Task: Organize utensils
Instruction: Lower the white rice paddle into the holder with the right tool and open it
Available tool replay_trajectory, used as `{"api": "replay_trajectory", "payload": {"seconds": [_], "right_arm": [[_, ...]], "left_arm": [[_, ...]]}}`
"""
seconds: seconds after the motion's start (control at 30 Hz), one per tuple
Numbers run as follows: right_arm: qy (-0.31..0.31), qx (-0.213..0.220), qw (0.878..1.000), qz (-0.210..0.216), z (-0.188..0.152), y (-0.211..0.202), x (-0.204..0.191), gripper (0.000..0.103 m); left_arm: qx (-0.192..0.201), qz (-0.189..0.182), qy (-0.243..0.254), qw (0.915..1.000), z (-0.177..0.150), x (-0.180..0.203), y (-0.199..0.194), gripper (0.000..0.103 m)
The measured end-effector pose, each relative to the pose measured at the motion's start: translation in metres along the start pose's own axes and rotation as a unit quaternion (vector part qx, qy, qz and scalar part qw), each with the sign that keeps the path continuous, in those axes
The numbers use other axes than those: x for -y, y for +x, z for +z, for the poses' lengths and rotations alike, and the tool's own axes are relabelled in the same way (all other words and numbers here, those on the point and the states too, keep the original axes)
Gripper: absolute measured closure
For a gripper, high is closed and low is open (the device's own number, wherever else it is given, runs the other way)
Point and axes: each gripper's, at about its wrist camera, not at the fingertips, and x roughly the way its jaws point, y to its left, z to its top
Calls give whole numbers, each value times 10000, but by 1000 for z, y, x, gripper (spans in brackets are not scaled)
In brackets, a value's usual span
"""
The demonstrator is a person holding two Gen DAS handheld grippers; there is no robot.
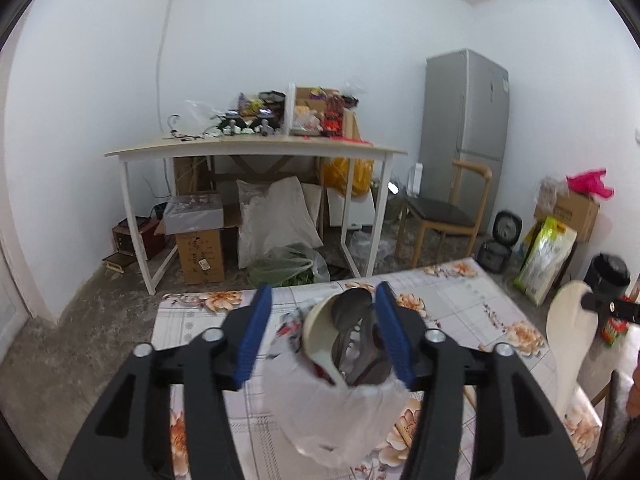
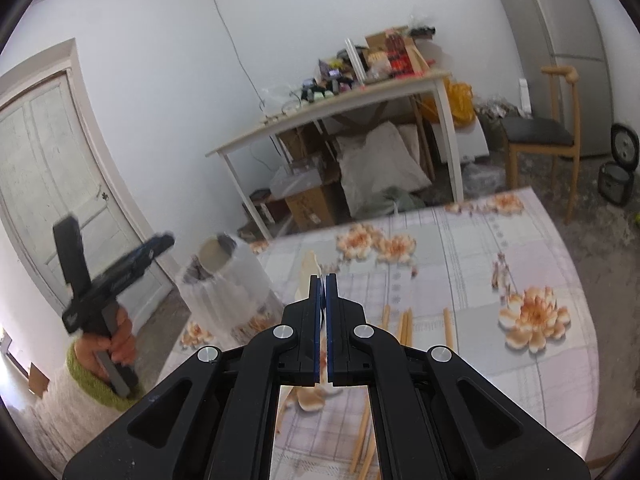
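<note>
Where the holder stands: utensil holder (image 1: 340, 412), white and wrapped in a thin plastic bag, upright on the floral-cloth worktop (image 1: 460, 308), near its far left edge as the right wrist view has it.
Holder contents: dark metal spoons (image 1: 352, 308) and one cream ladle (image 1: 320, 332), bowls up, leaning out over the rim.
Left gripper (image 1: 324, 292): fingers apart at a middling spread, blue pads on either side of the spoon bowls in its own camera. Nothing clamped. The right wrist view shows the tool just beside the holder with a gap, not touching.
Left hand (image 2: 120, 344): fist wrapped round the gripper's handle, green cuff of a sleeve (image 2: 92, 384) below it. Tool is pitched a little downward towards the holder. Blurred in that view.
Right gripper (image 2: 323, 280): fingers fully together, pinching the thin handle of a cream spatula (image 1: 572, 340). The handle shows above and below the pads in the wrist view.
Spatula pose: blade up, held clear above the worktop at its right side, well apart from the holder.
Right gripper pose: aimed down at a shallow angle across the worktop.
Chopsticks (image 2: 404, 328): several wooden ones, loose on the cloth under and just ahead of the right gripper, none gripped.
</note>
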Motion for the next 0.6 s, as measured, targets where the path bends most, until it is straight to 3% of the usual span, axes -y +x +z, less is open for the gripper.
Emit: {"api": "replay_trajectory", "payload": {"seconds": [0.17, 0.37, 0.6], "right_arm": [[-123, 429, 9987, 244, 34, -11, -18, 102], [-513, 910, 9921, 689, 83, -2, -57, 102], [-946, 995, 9859, 953, 108, 44, -99, 102]], "left_arm": [[17, 68, -463, 9989, -23, -22, -38, 27], [-141, 236, -938, 9952, -72, -45, -75, 22], [-546, 508, -1151, 9906, -123, -59, -93, 21]]}}
